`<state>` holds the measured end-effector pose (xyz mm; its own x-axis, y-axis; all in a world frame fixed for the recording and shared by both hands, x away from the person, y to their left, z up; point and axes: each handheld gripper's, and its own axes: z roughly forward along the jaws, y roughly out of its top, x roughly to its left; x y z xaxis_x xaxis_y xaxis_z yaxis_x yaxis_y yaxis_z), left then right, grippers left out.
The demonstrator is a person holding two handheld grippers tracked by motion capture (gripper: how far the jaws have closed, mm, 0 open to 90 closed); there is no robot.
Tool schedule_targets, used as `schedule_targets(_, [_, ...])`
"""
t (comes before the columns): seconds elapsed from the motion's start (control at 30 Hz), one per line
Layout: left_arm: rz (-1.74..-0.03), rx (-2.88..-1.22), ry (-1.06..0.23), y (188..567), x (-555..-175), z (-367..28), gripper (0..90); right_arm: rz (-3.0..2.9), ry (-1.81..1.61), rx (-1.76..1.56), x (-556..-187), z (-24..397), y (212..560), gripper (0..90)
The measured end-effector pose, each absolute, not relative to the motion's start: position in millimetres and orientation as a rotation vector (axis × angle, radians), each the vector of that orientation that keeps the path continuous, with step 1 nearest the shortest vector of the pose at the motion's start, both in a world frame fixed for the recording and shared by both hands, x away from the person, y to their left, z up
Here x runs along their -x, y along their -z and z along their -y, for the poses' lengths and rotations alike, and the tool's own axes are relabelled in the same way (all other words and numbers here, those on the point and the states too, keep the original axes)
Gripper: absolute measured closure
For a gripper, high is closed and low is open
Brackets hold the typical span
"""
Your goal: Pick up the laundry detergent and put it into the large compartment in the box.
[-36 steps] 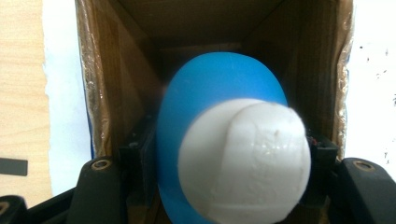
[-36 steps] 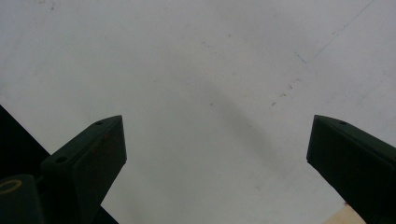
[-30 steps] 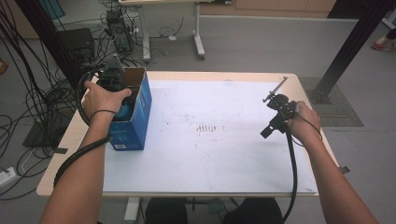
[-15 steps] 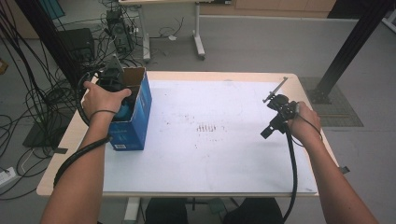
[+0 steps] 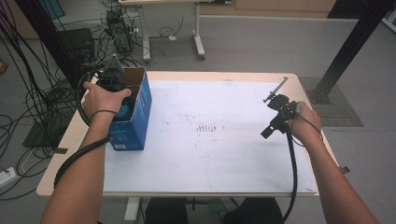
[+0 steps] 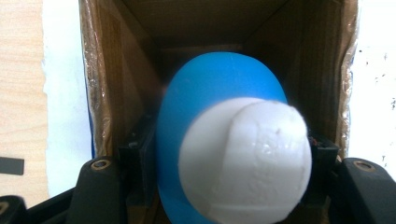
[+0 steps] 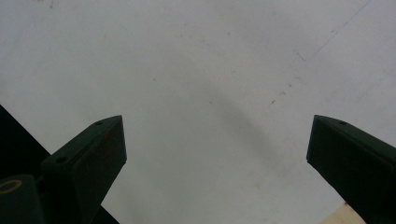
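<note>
From the high view, we see a tabletop [image 5: 196, 154] with a big white sheet on it. Near the left edge, toward the far corner, stands a blue cardboard box [image 5: 133, 122] with its top open. Our left hand [image 5: 100, 99] is over the box and holds the left hand-held gripper [image 5: 116, 91] pointing down into it. A bit of blue peeks out at the box top, just under the hand. Our right hand [image 5: 306, 122] is near the right edge of the tabletop, well apart from the box. It holds the right hand-held gripper [image 5: 267, 133] just above the white sheet.

From the left gripper view, we look down into the brown inside of the box [image 6: 107, 84]. The left hand-held gripper [image 6: 233, 186] is clamped on a blue ball-shaped thing with a white cap [image 6: 219, 116]. Its two black jaws press on the thing from both sides. The white cap points up toward us, and the blue part sits lower, between the box walls.

From the right gripper view, the right hand-held gripper [image 7: 217, 154] has its two black jaws wide apart, with nothing between them. Under them is the white sheet [image 7: 201, 70] with a few small dark marks. A little bare wood shows at the bottom right corner.
</note>
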<state>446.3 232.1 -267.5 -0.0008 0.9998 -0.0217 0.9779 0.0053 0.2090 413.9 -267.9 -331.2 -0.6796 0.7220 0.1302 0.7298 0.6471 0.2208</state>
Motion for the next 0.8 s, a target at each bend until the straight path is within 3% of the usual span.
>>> schedule_targets(0.8, [-2.117,-2.087,-0.200,267.5,-446.0,-232.1,37.3,2.828,0.401,1.245,-414.2,269.5,330.3,4.9])
